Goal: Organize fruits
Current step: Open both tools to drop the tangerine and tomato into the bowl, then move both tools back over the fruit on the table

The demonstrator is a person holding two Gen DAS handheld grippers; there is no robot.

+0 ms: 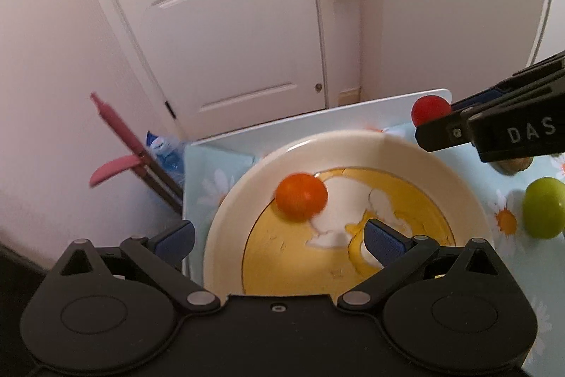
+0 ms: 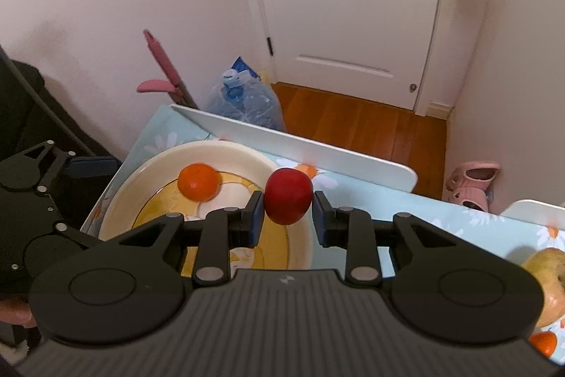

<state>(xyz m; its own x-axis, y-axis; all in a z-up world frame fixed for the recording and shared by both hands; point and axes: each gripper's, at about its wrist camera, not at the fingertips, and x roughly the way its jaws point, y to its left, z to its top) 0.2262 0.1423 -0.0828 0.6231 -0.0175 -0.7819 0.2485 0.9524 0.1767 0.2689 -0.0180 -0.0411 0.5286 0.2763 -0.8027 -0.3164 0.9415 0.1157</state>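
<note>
The right gripper point(image 2: 286, 212) has its jaws closed on the round red fruit point(image 2: 288, 195), just right of the cream ceramic plate's point(image 2: 123, 186) rim; the left gripper point(image 1: 279, 237) is wide open, empty, above the plate holding the orange fruit point(image 1: 301, 195).

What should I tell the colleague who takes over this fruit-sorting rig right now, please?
Left gripper: open, empty, hovering over the near side of the plate.
Right gripper: jaws on either side of the red fruit at the plate's far right rim; the left pad touches it, the right pad shows a small gap, so the grip is uncertain.
Done: the orange fruit lies on the plate.
Left: get the red fruit onto the plate, then the green fruit and the yellowish fruit, both on the floral tablecloth to the plate's right. A brown item behind the right gripper is mostly hidden.
</note>
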